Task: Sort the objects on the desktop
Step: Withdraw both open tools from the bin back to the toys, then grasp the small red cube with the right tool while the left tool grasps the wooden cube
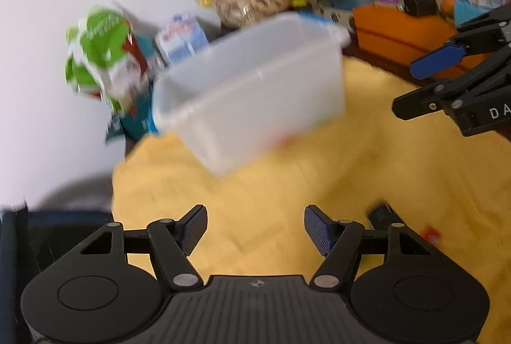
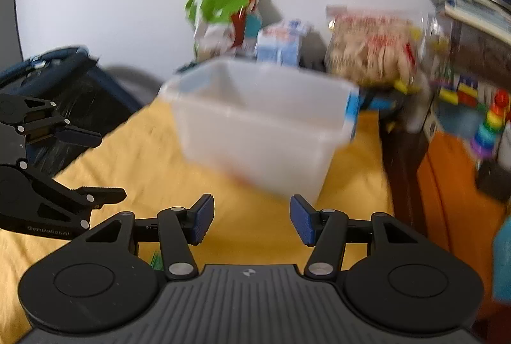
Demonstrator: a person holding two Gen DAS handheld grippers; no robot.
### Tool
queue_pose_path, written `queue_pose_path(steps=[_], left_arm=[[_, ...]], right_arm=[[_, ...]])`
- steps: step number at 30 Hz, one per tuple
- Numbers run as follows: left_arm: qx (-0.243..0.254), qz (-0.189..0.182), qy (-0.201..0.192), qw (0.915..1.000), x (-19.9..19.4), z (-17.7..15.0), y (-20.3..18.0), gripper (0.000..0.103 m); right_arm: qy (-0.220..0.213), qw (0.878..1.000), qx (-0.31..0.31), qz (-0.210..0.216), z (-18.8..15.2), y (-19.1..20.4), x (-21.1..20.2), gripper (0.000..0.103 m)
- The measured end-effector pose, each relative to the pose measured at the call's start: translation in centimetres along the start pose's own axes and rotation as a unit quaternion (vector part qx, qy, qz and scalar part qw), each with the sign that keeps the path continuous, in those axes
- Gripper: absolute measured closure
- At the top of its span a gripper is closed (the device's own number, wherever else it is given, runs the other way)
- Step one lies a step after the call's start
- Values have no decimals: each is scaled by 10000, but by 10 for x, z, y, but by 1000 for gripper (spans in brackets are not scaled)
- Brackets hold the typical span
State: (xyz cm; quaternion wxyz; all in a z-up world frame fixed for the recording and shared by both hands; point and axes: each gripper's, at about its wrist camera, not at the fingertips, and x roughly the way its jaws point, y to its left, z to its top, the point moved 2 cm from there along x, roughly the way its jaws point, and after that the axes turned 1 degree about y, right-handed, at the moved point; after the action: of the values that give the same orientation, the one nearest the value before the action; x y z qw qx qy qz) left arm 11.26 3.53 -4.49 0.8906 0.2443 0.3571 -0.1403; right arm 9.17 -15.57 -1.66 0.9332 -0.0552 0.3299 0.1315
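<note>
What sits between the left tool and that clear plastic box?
Only bare yellow cloth. In the left wrist view the open left tool faces the clear plastic box with nothing in between; a small dark object lies off to the right.

Each fisheye view looks forward from behind its own tool, low over the yellow cloth on the tabletop, toward the white wall. The left wrist view faces ahead and rightward, tilted, with the translucent bin at middle distance. The right wrist view sits level and faces the same bin from its other side. Both share the bin, the cloth and the green bag behind. Each view catches the other tool at its edge: right tool, left tool. Both views are blurred.
</note>
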Motion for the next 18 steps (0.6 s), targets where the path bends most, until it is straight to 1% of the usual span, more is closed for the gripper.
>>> queue_pose_path(steps=[4, 9, 12, 18], left_arm=[[-150, -55, 321, 9994, -2, -30, -14, 32], [-207, -95, 545, 9983, -5, -52, -27, 32], [-148, -107, 586, 9981, -9, -62, -36, 32], [-200, -276, 573, 9978, -13, -69, -47, 32]], right_arm=[[261, 9996, -49, -18, -31, 9, -4, 46], [437, 9990, 58, 71, -52, 13, -9, 46], [436, 9989, 88, 175, -59, 14, -13, 46], [621, 9970, -105, 460, -69, 27, -12, 48]])
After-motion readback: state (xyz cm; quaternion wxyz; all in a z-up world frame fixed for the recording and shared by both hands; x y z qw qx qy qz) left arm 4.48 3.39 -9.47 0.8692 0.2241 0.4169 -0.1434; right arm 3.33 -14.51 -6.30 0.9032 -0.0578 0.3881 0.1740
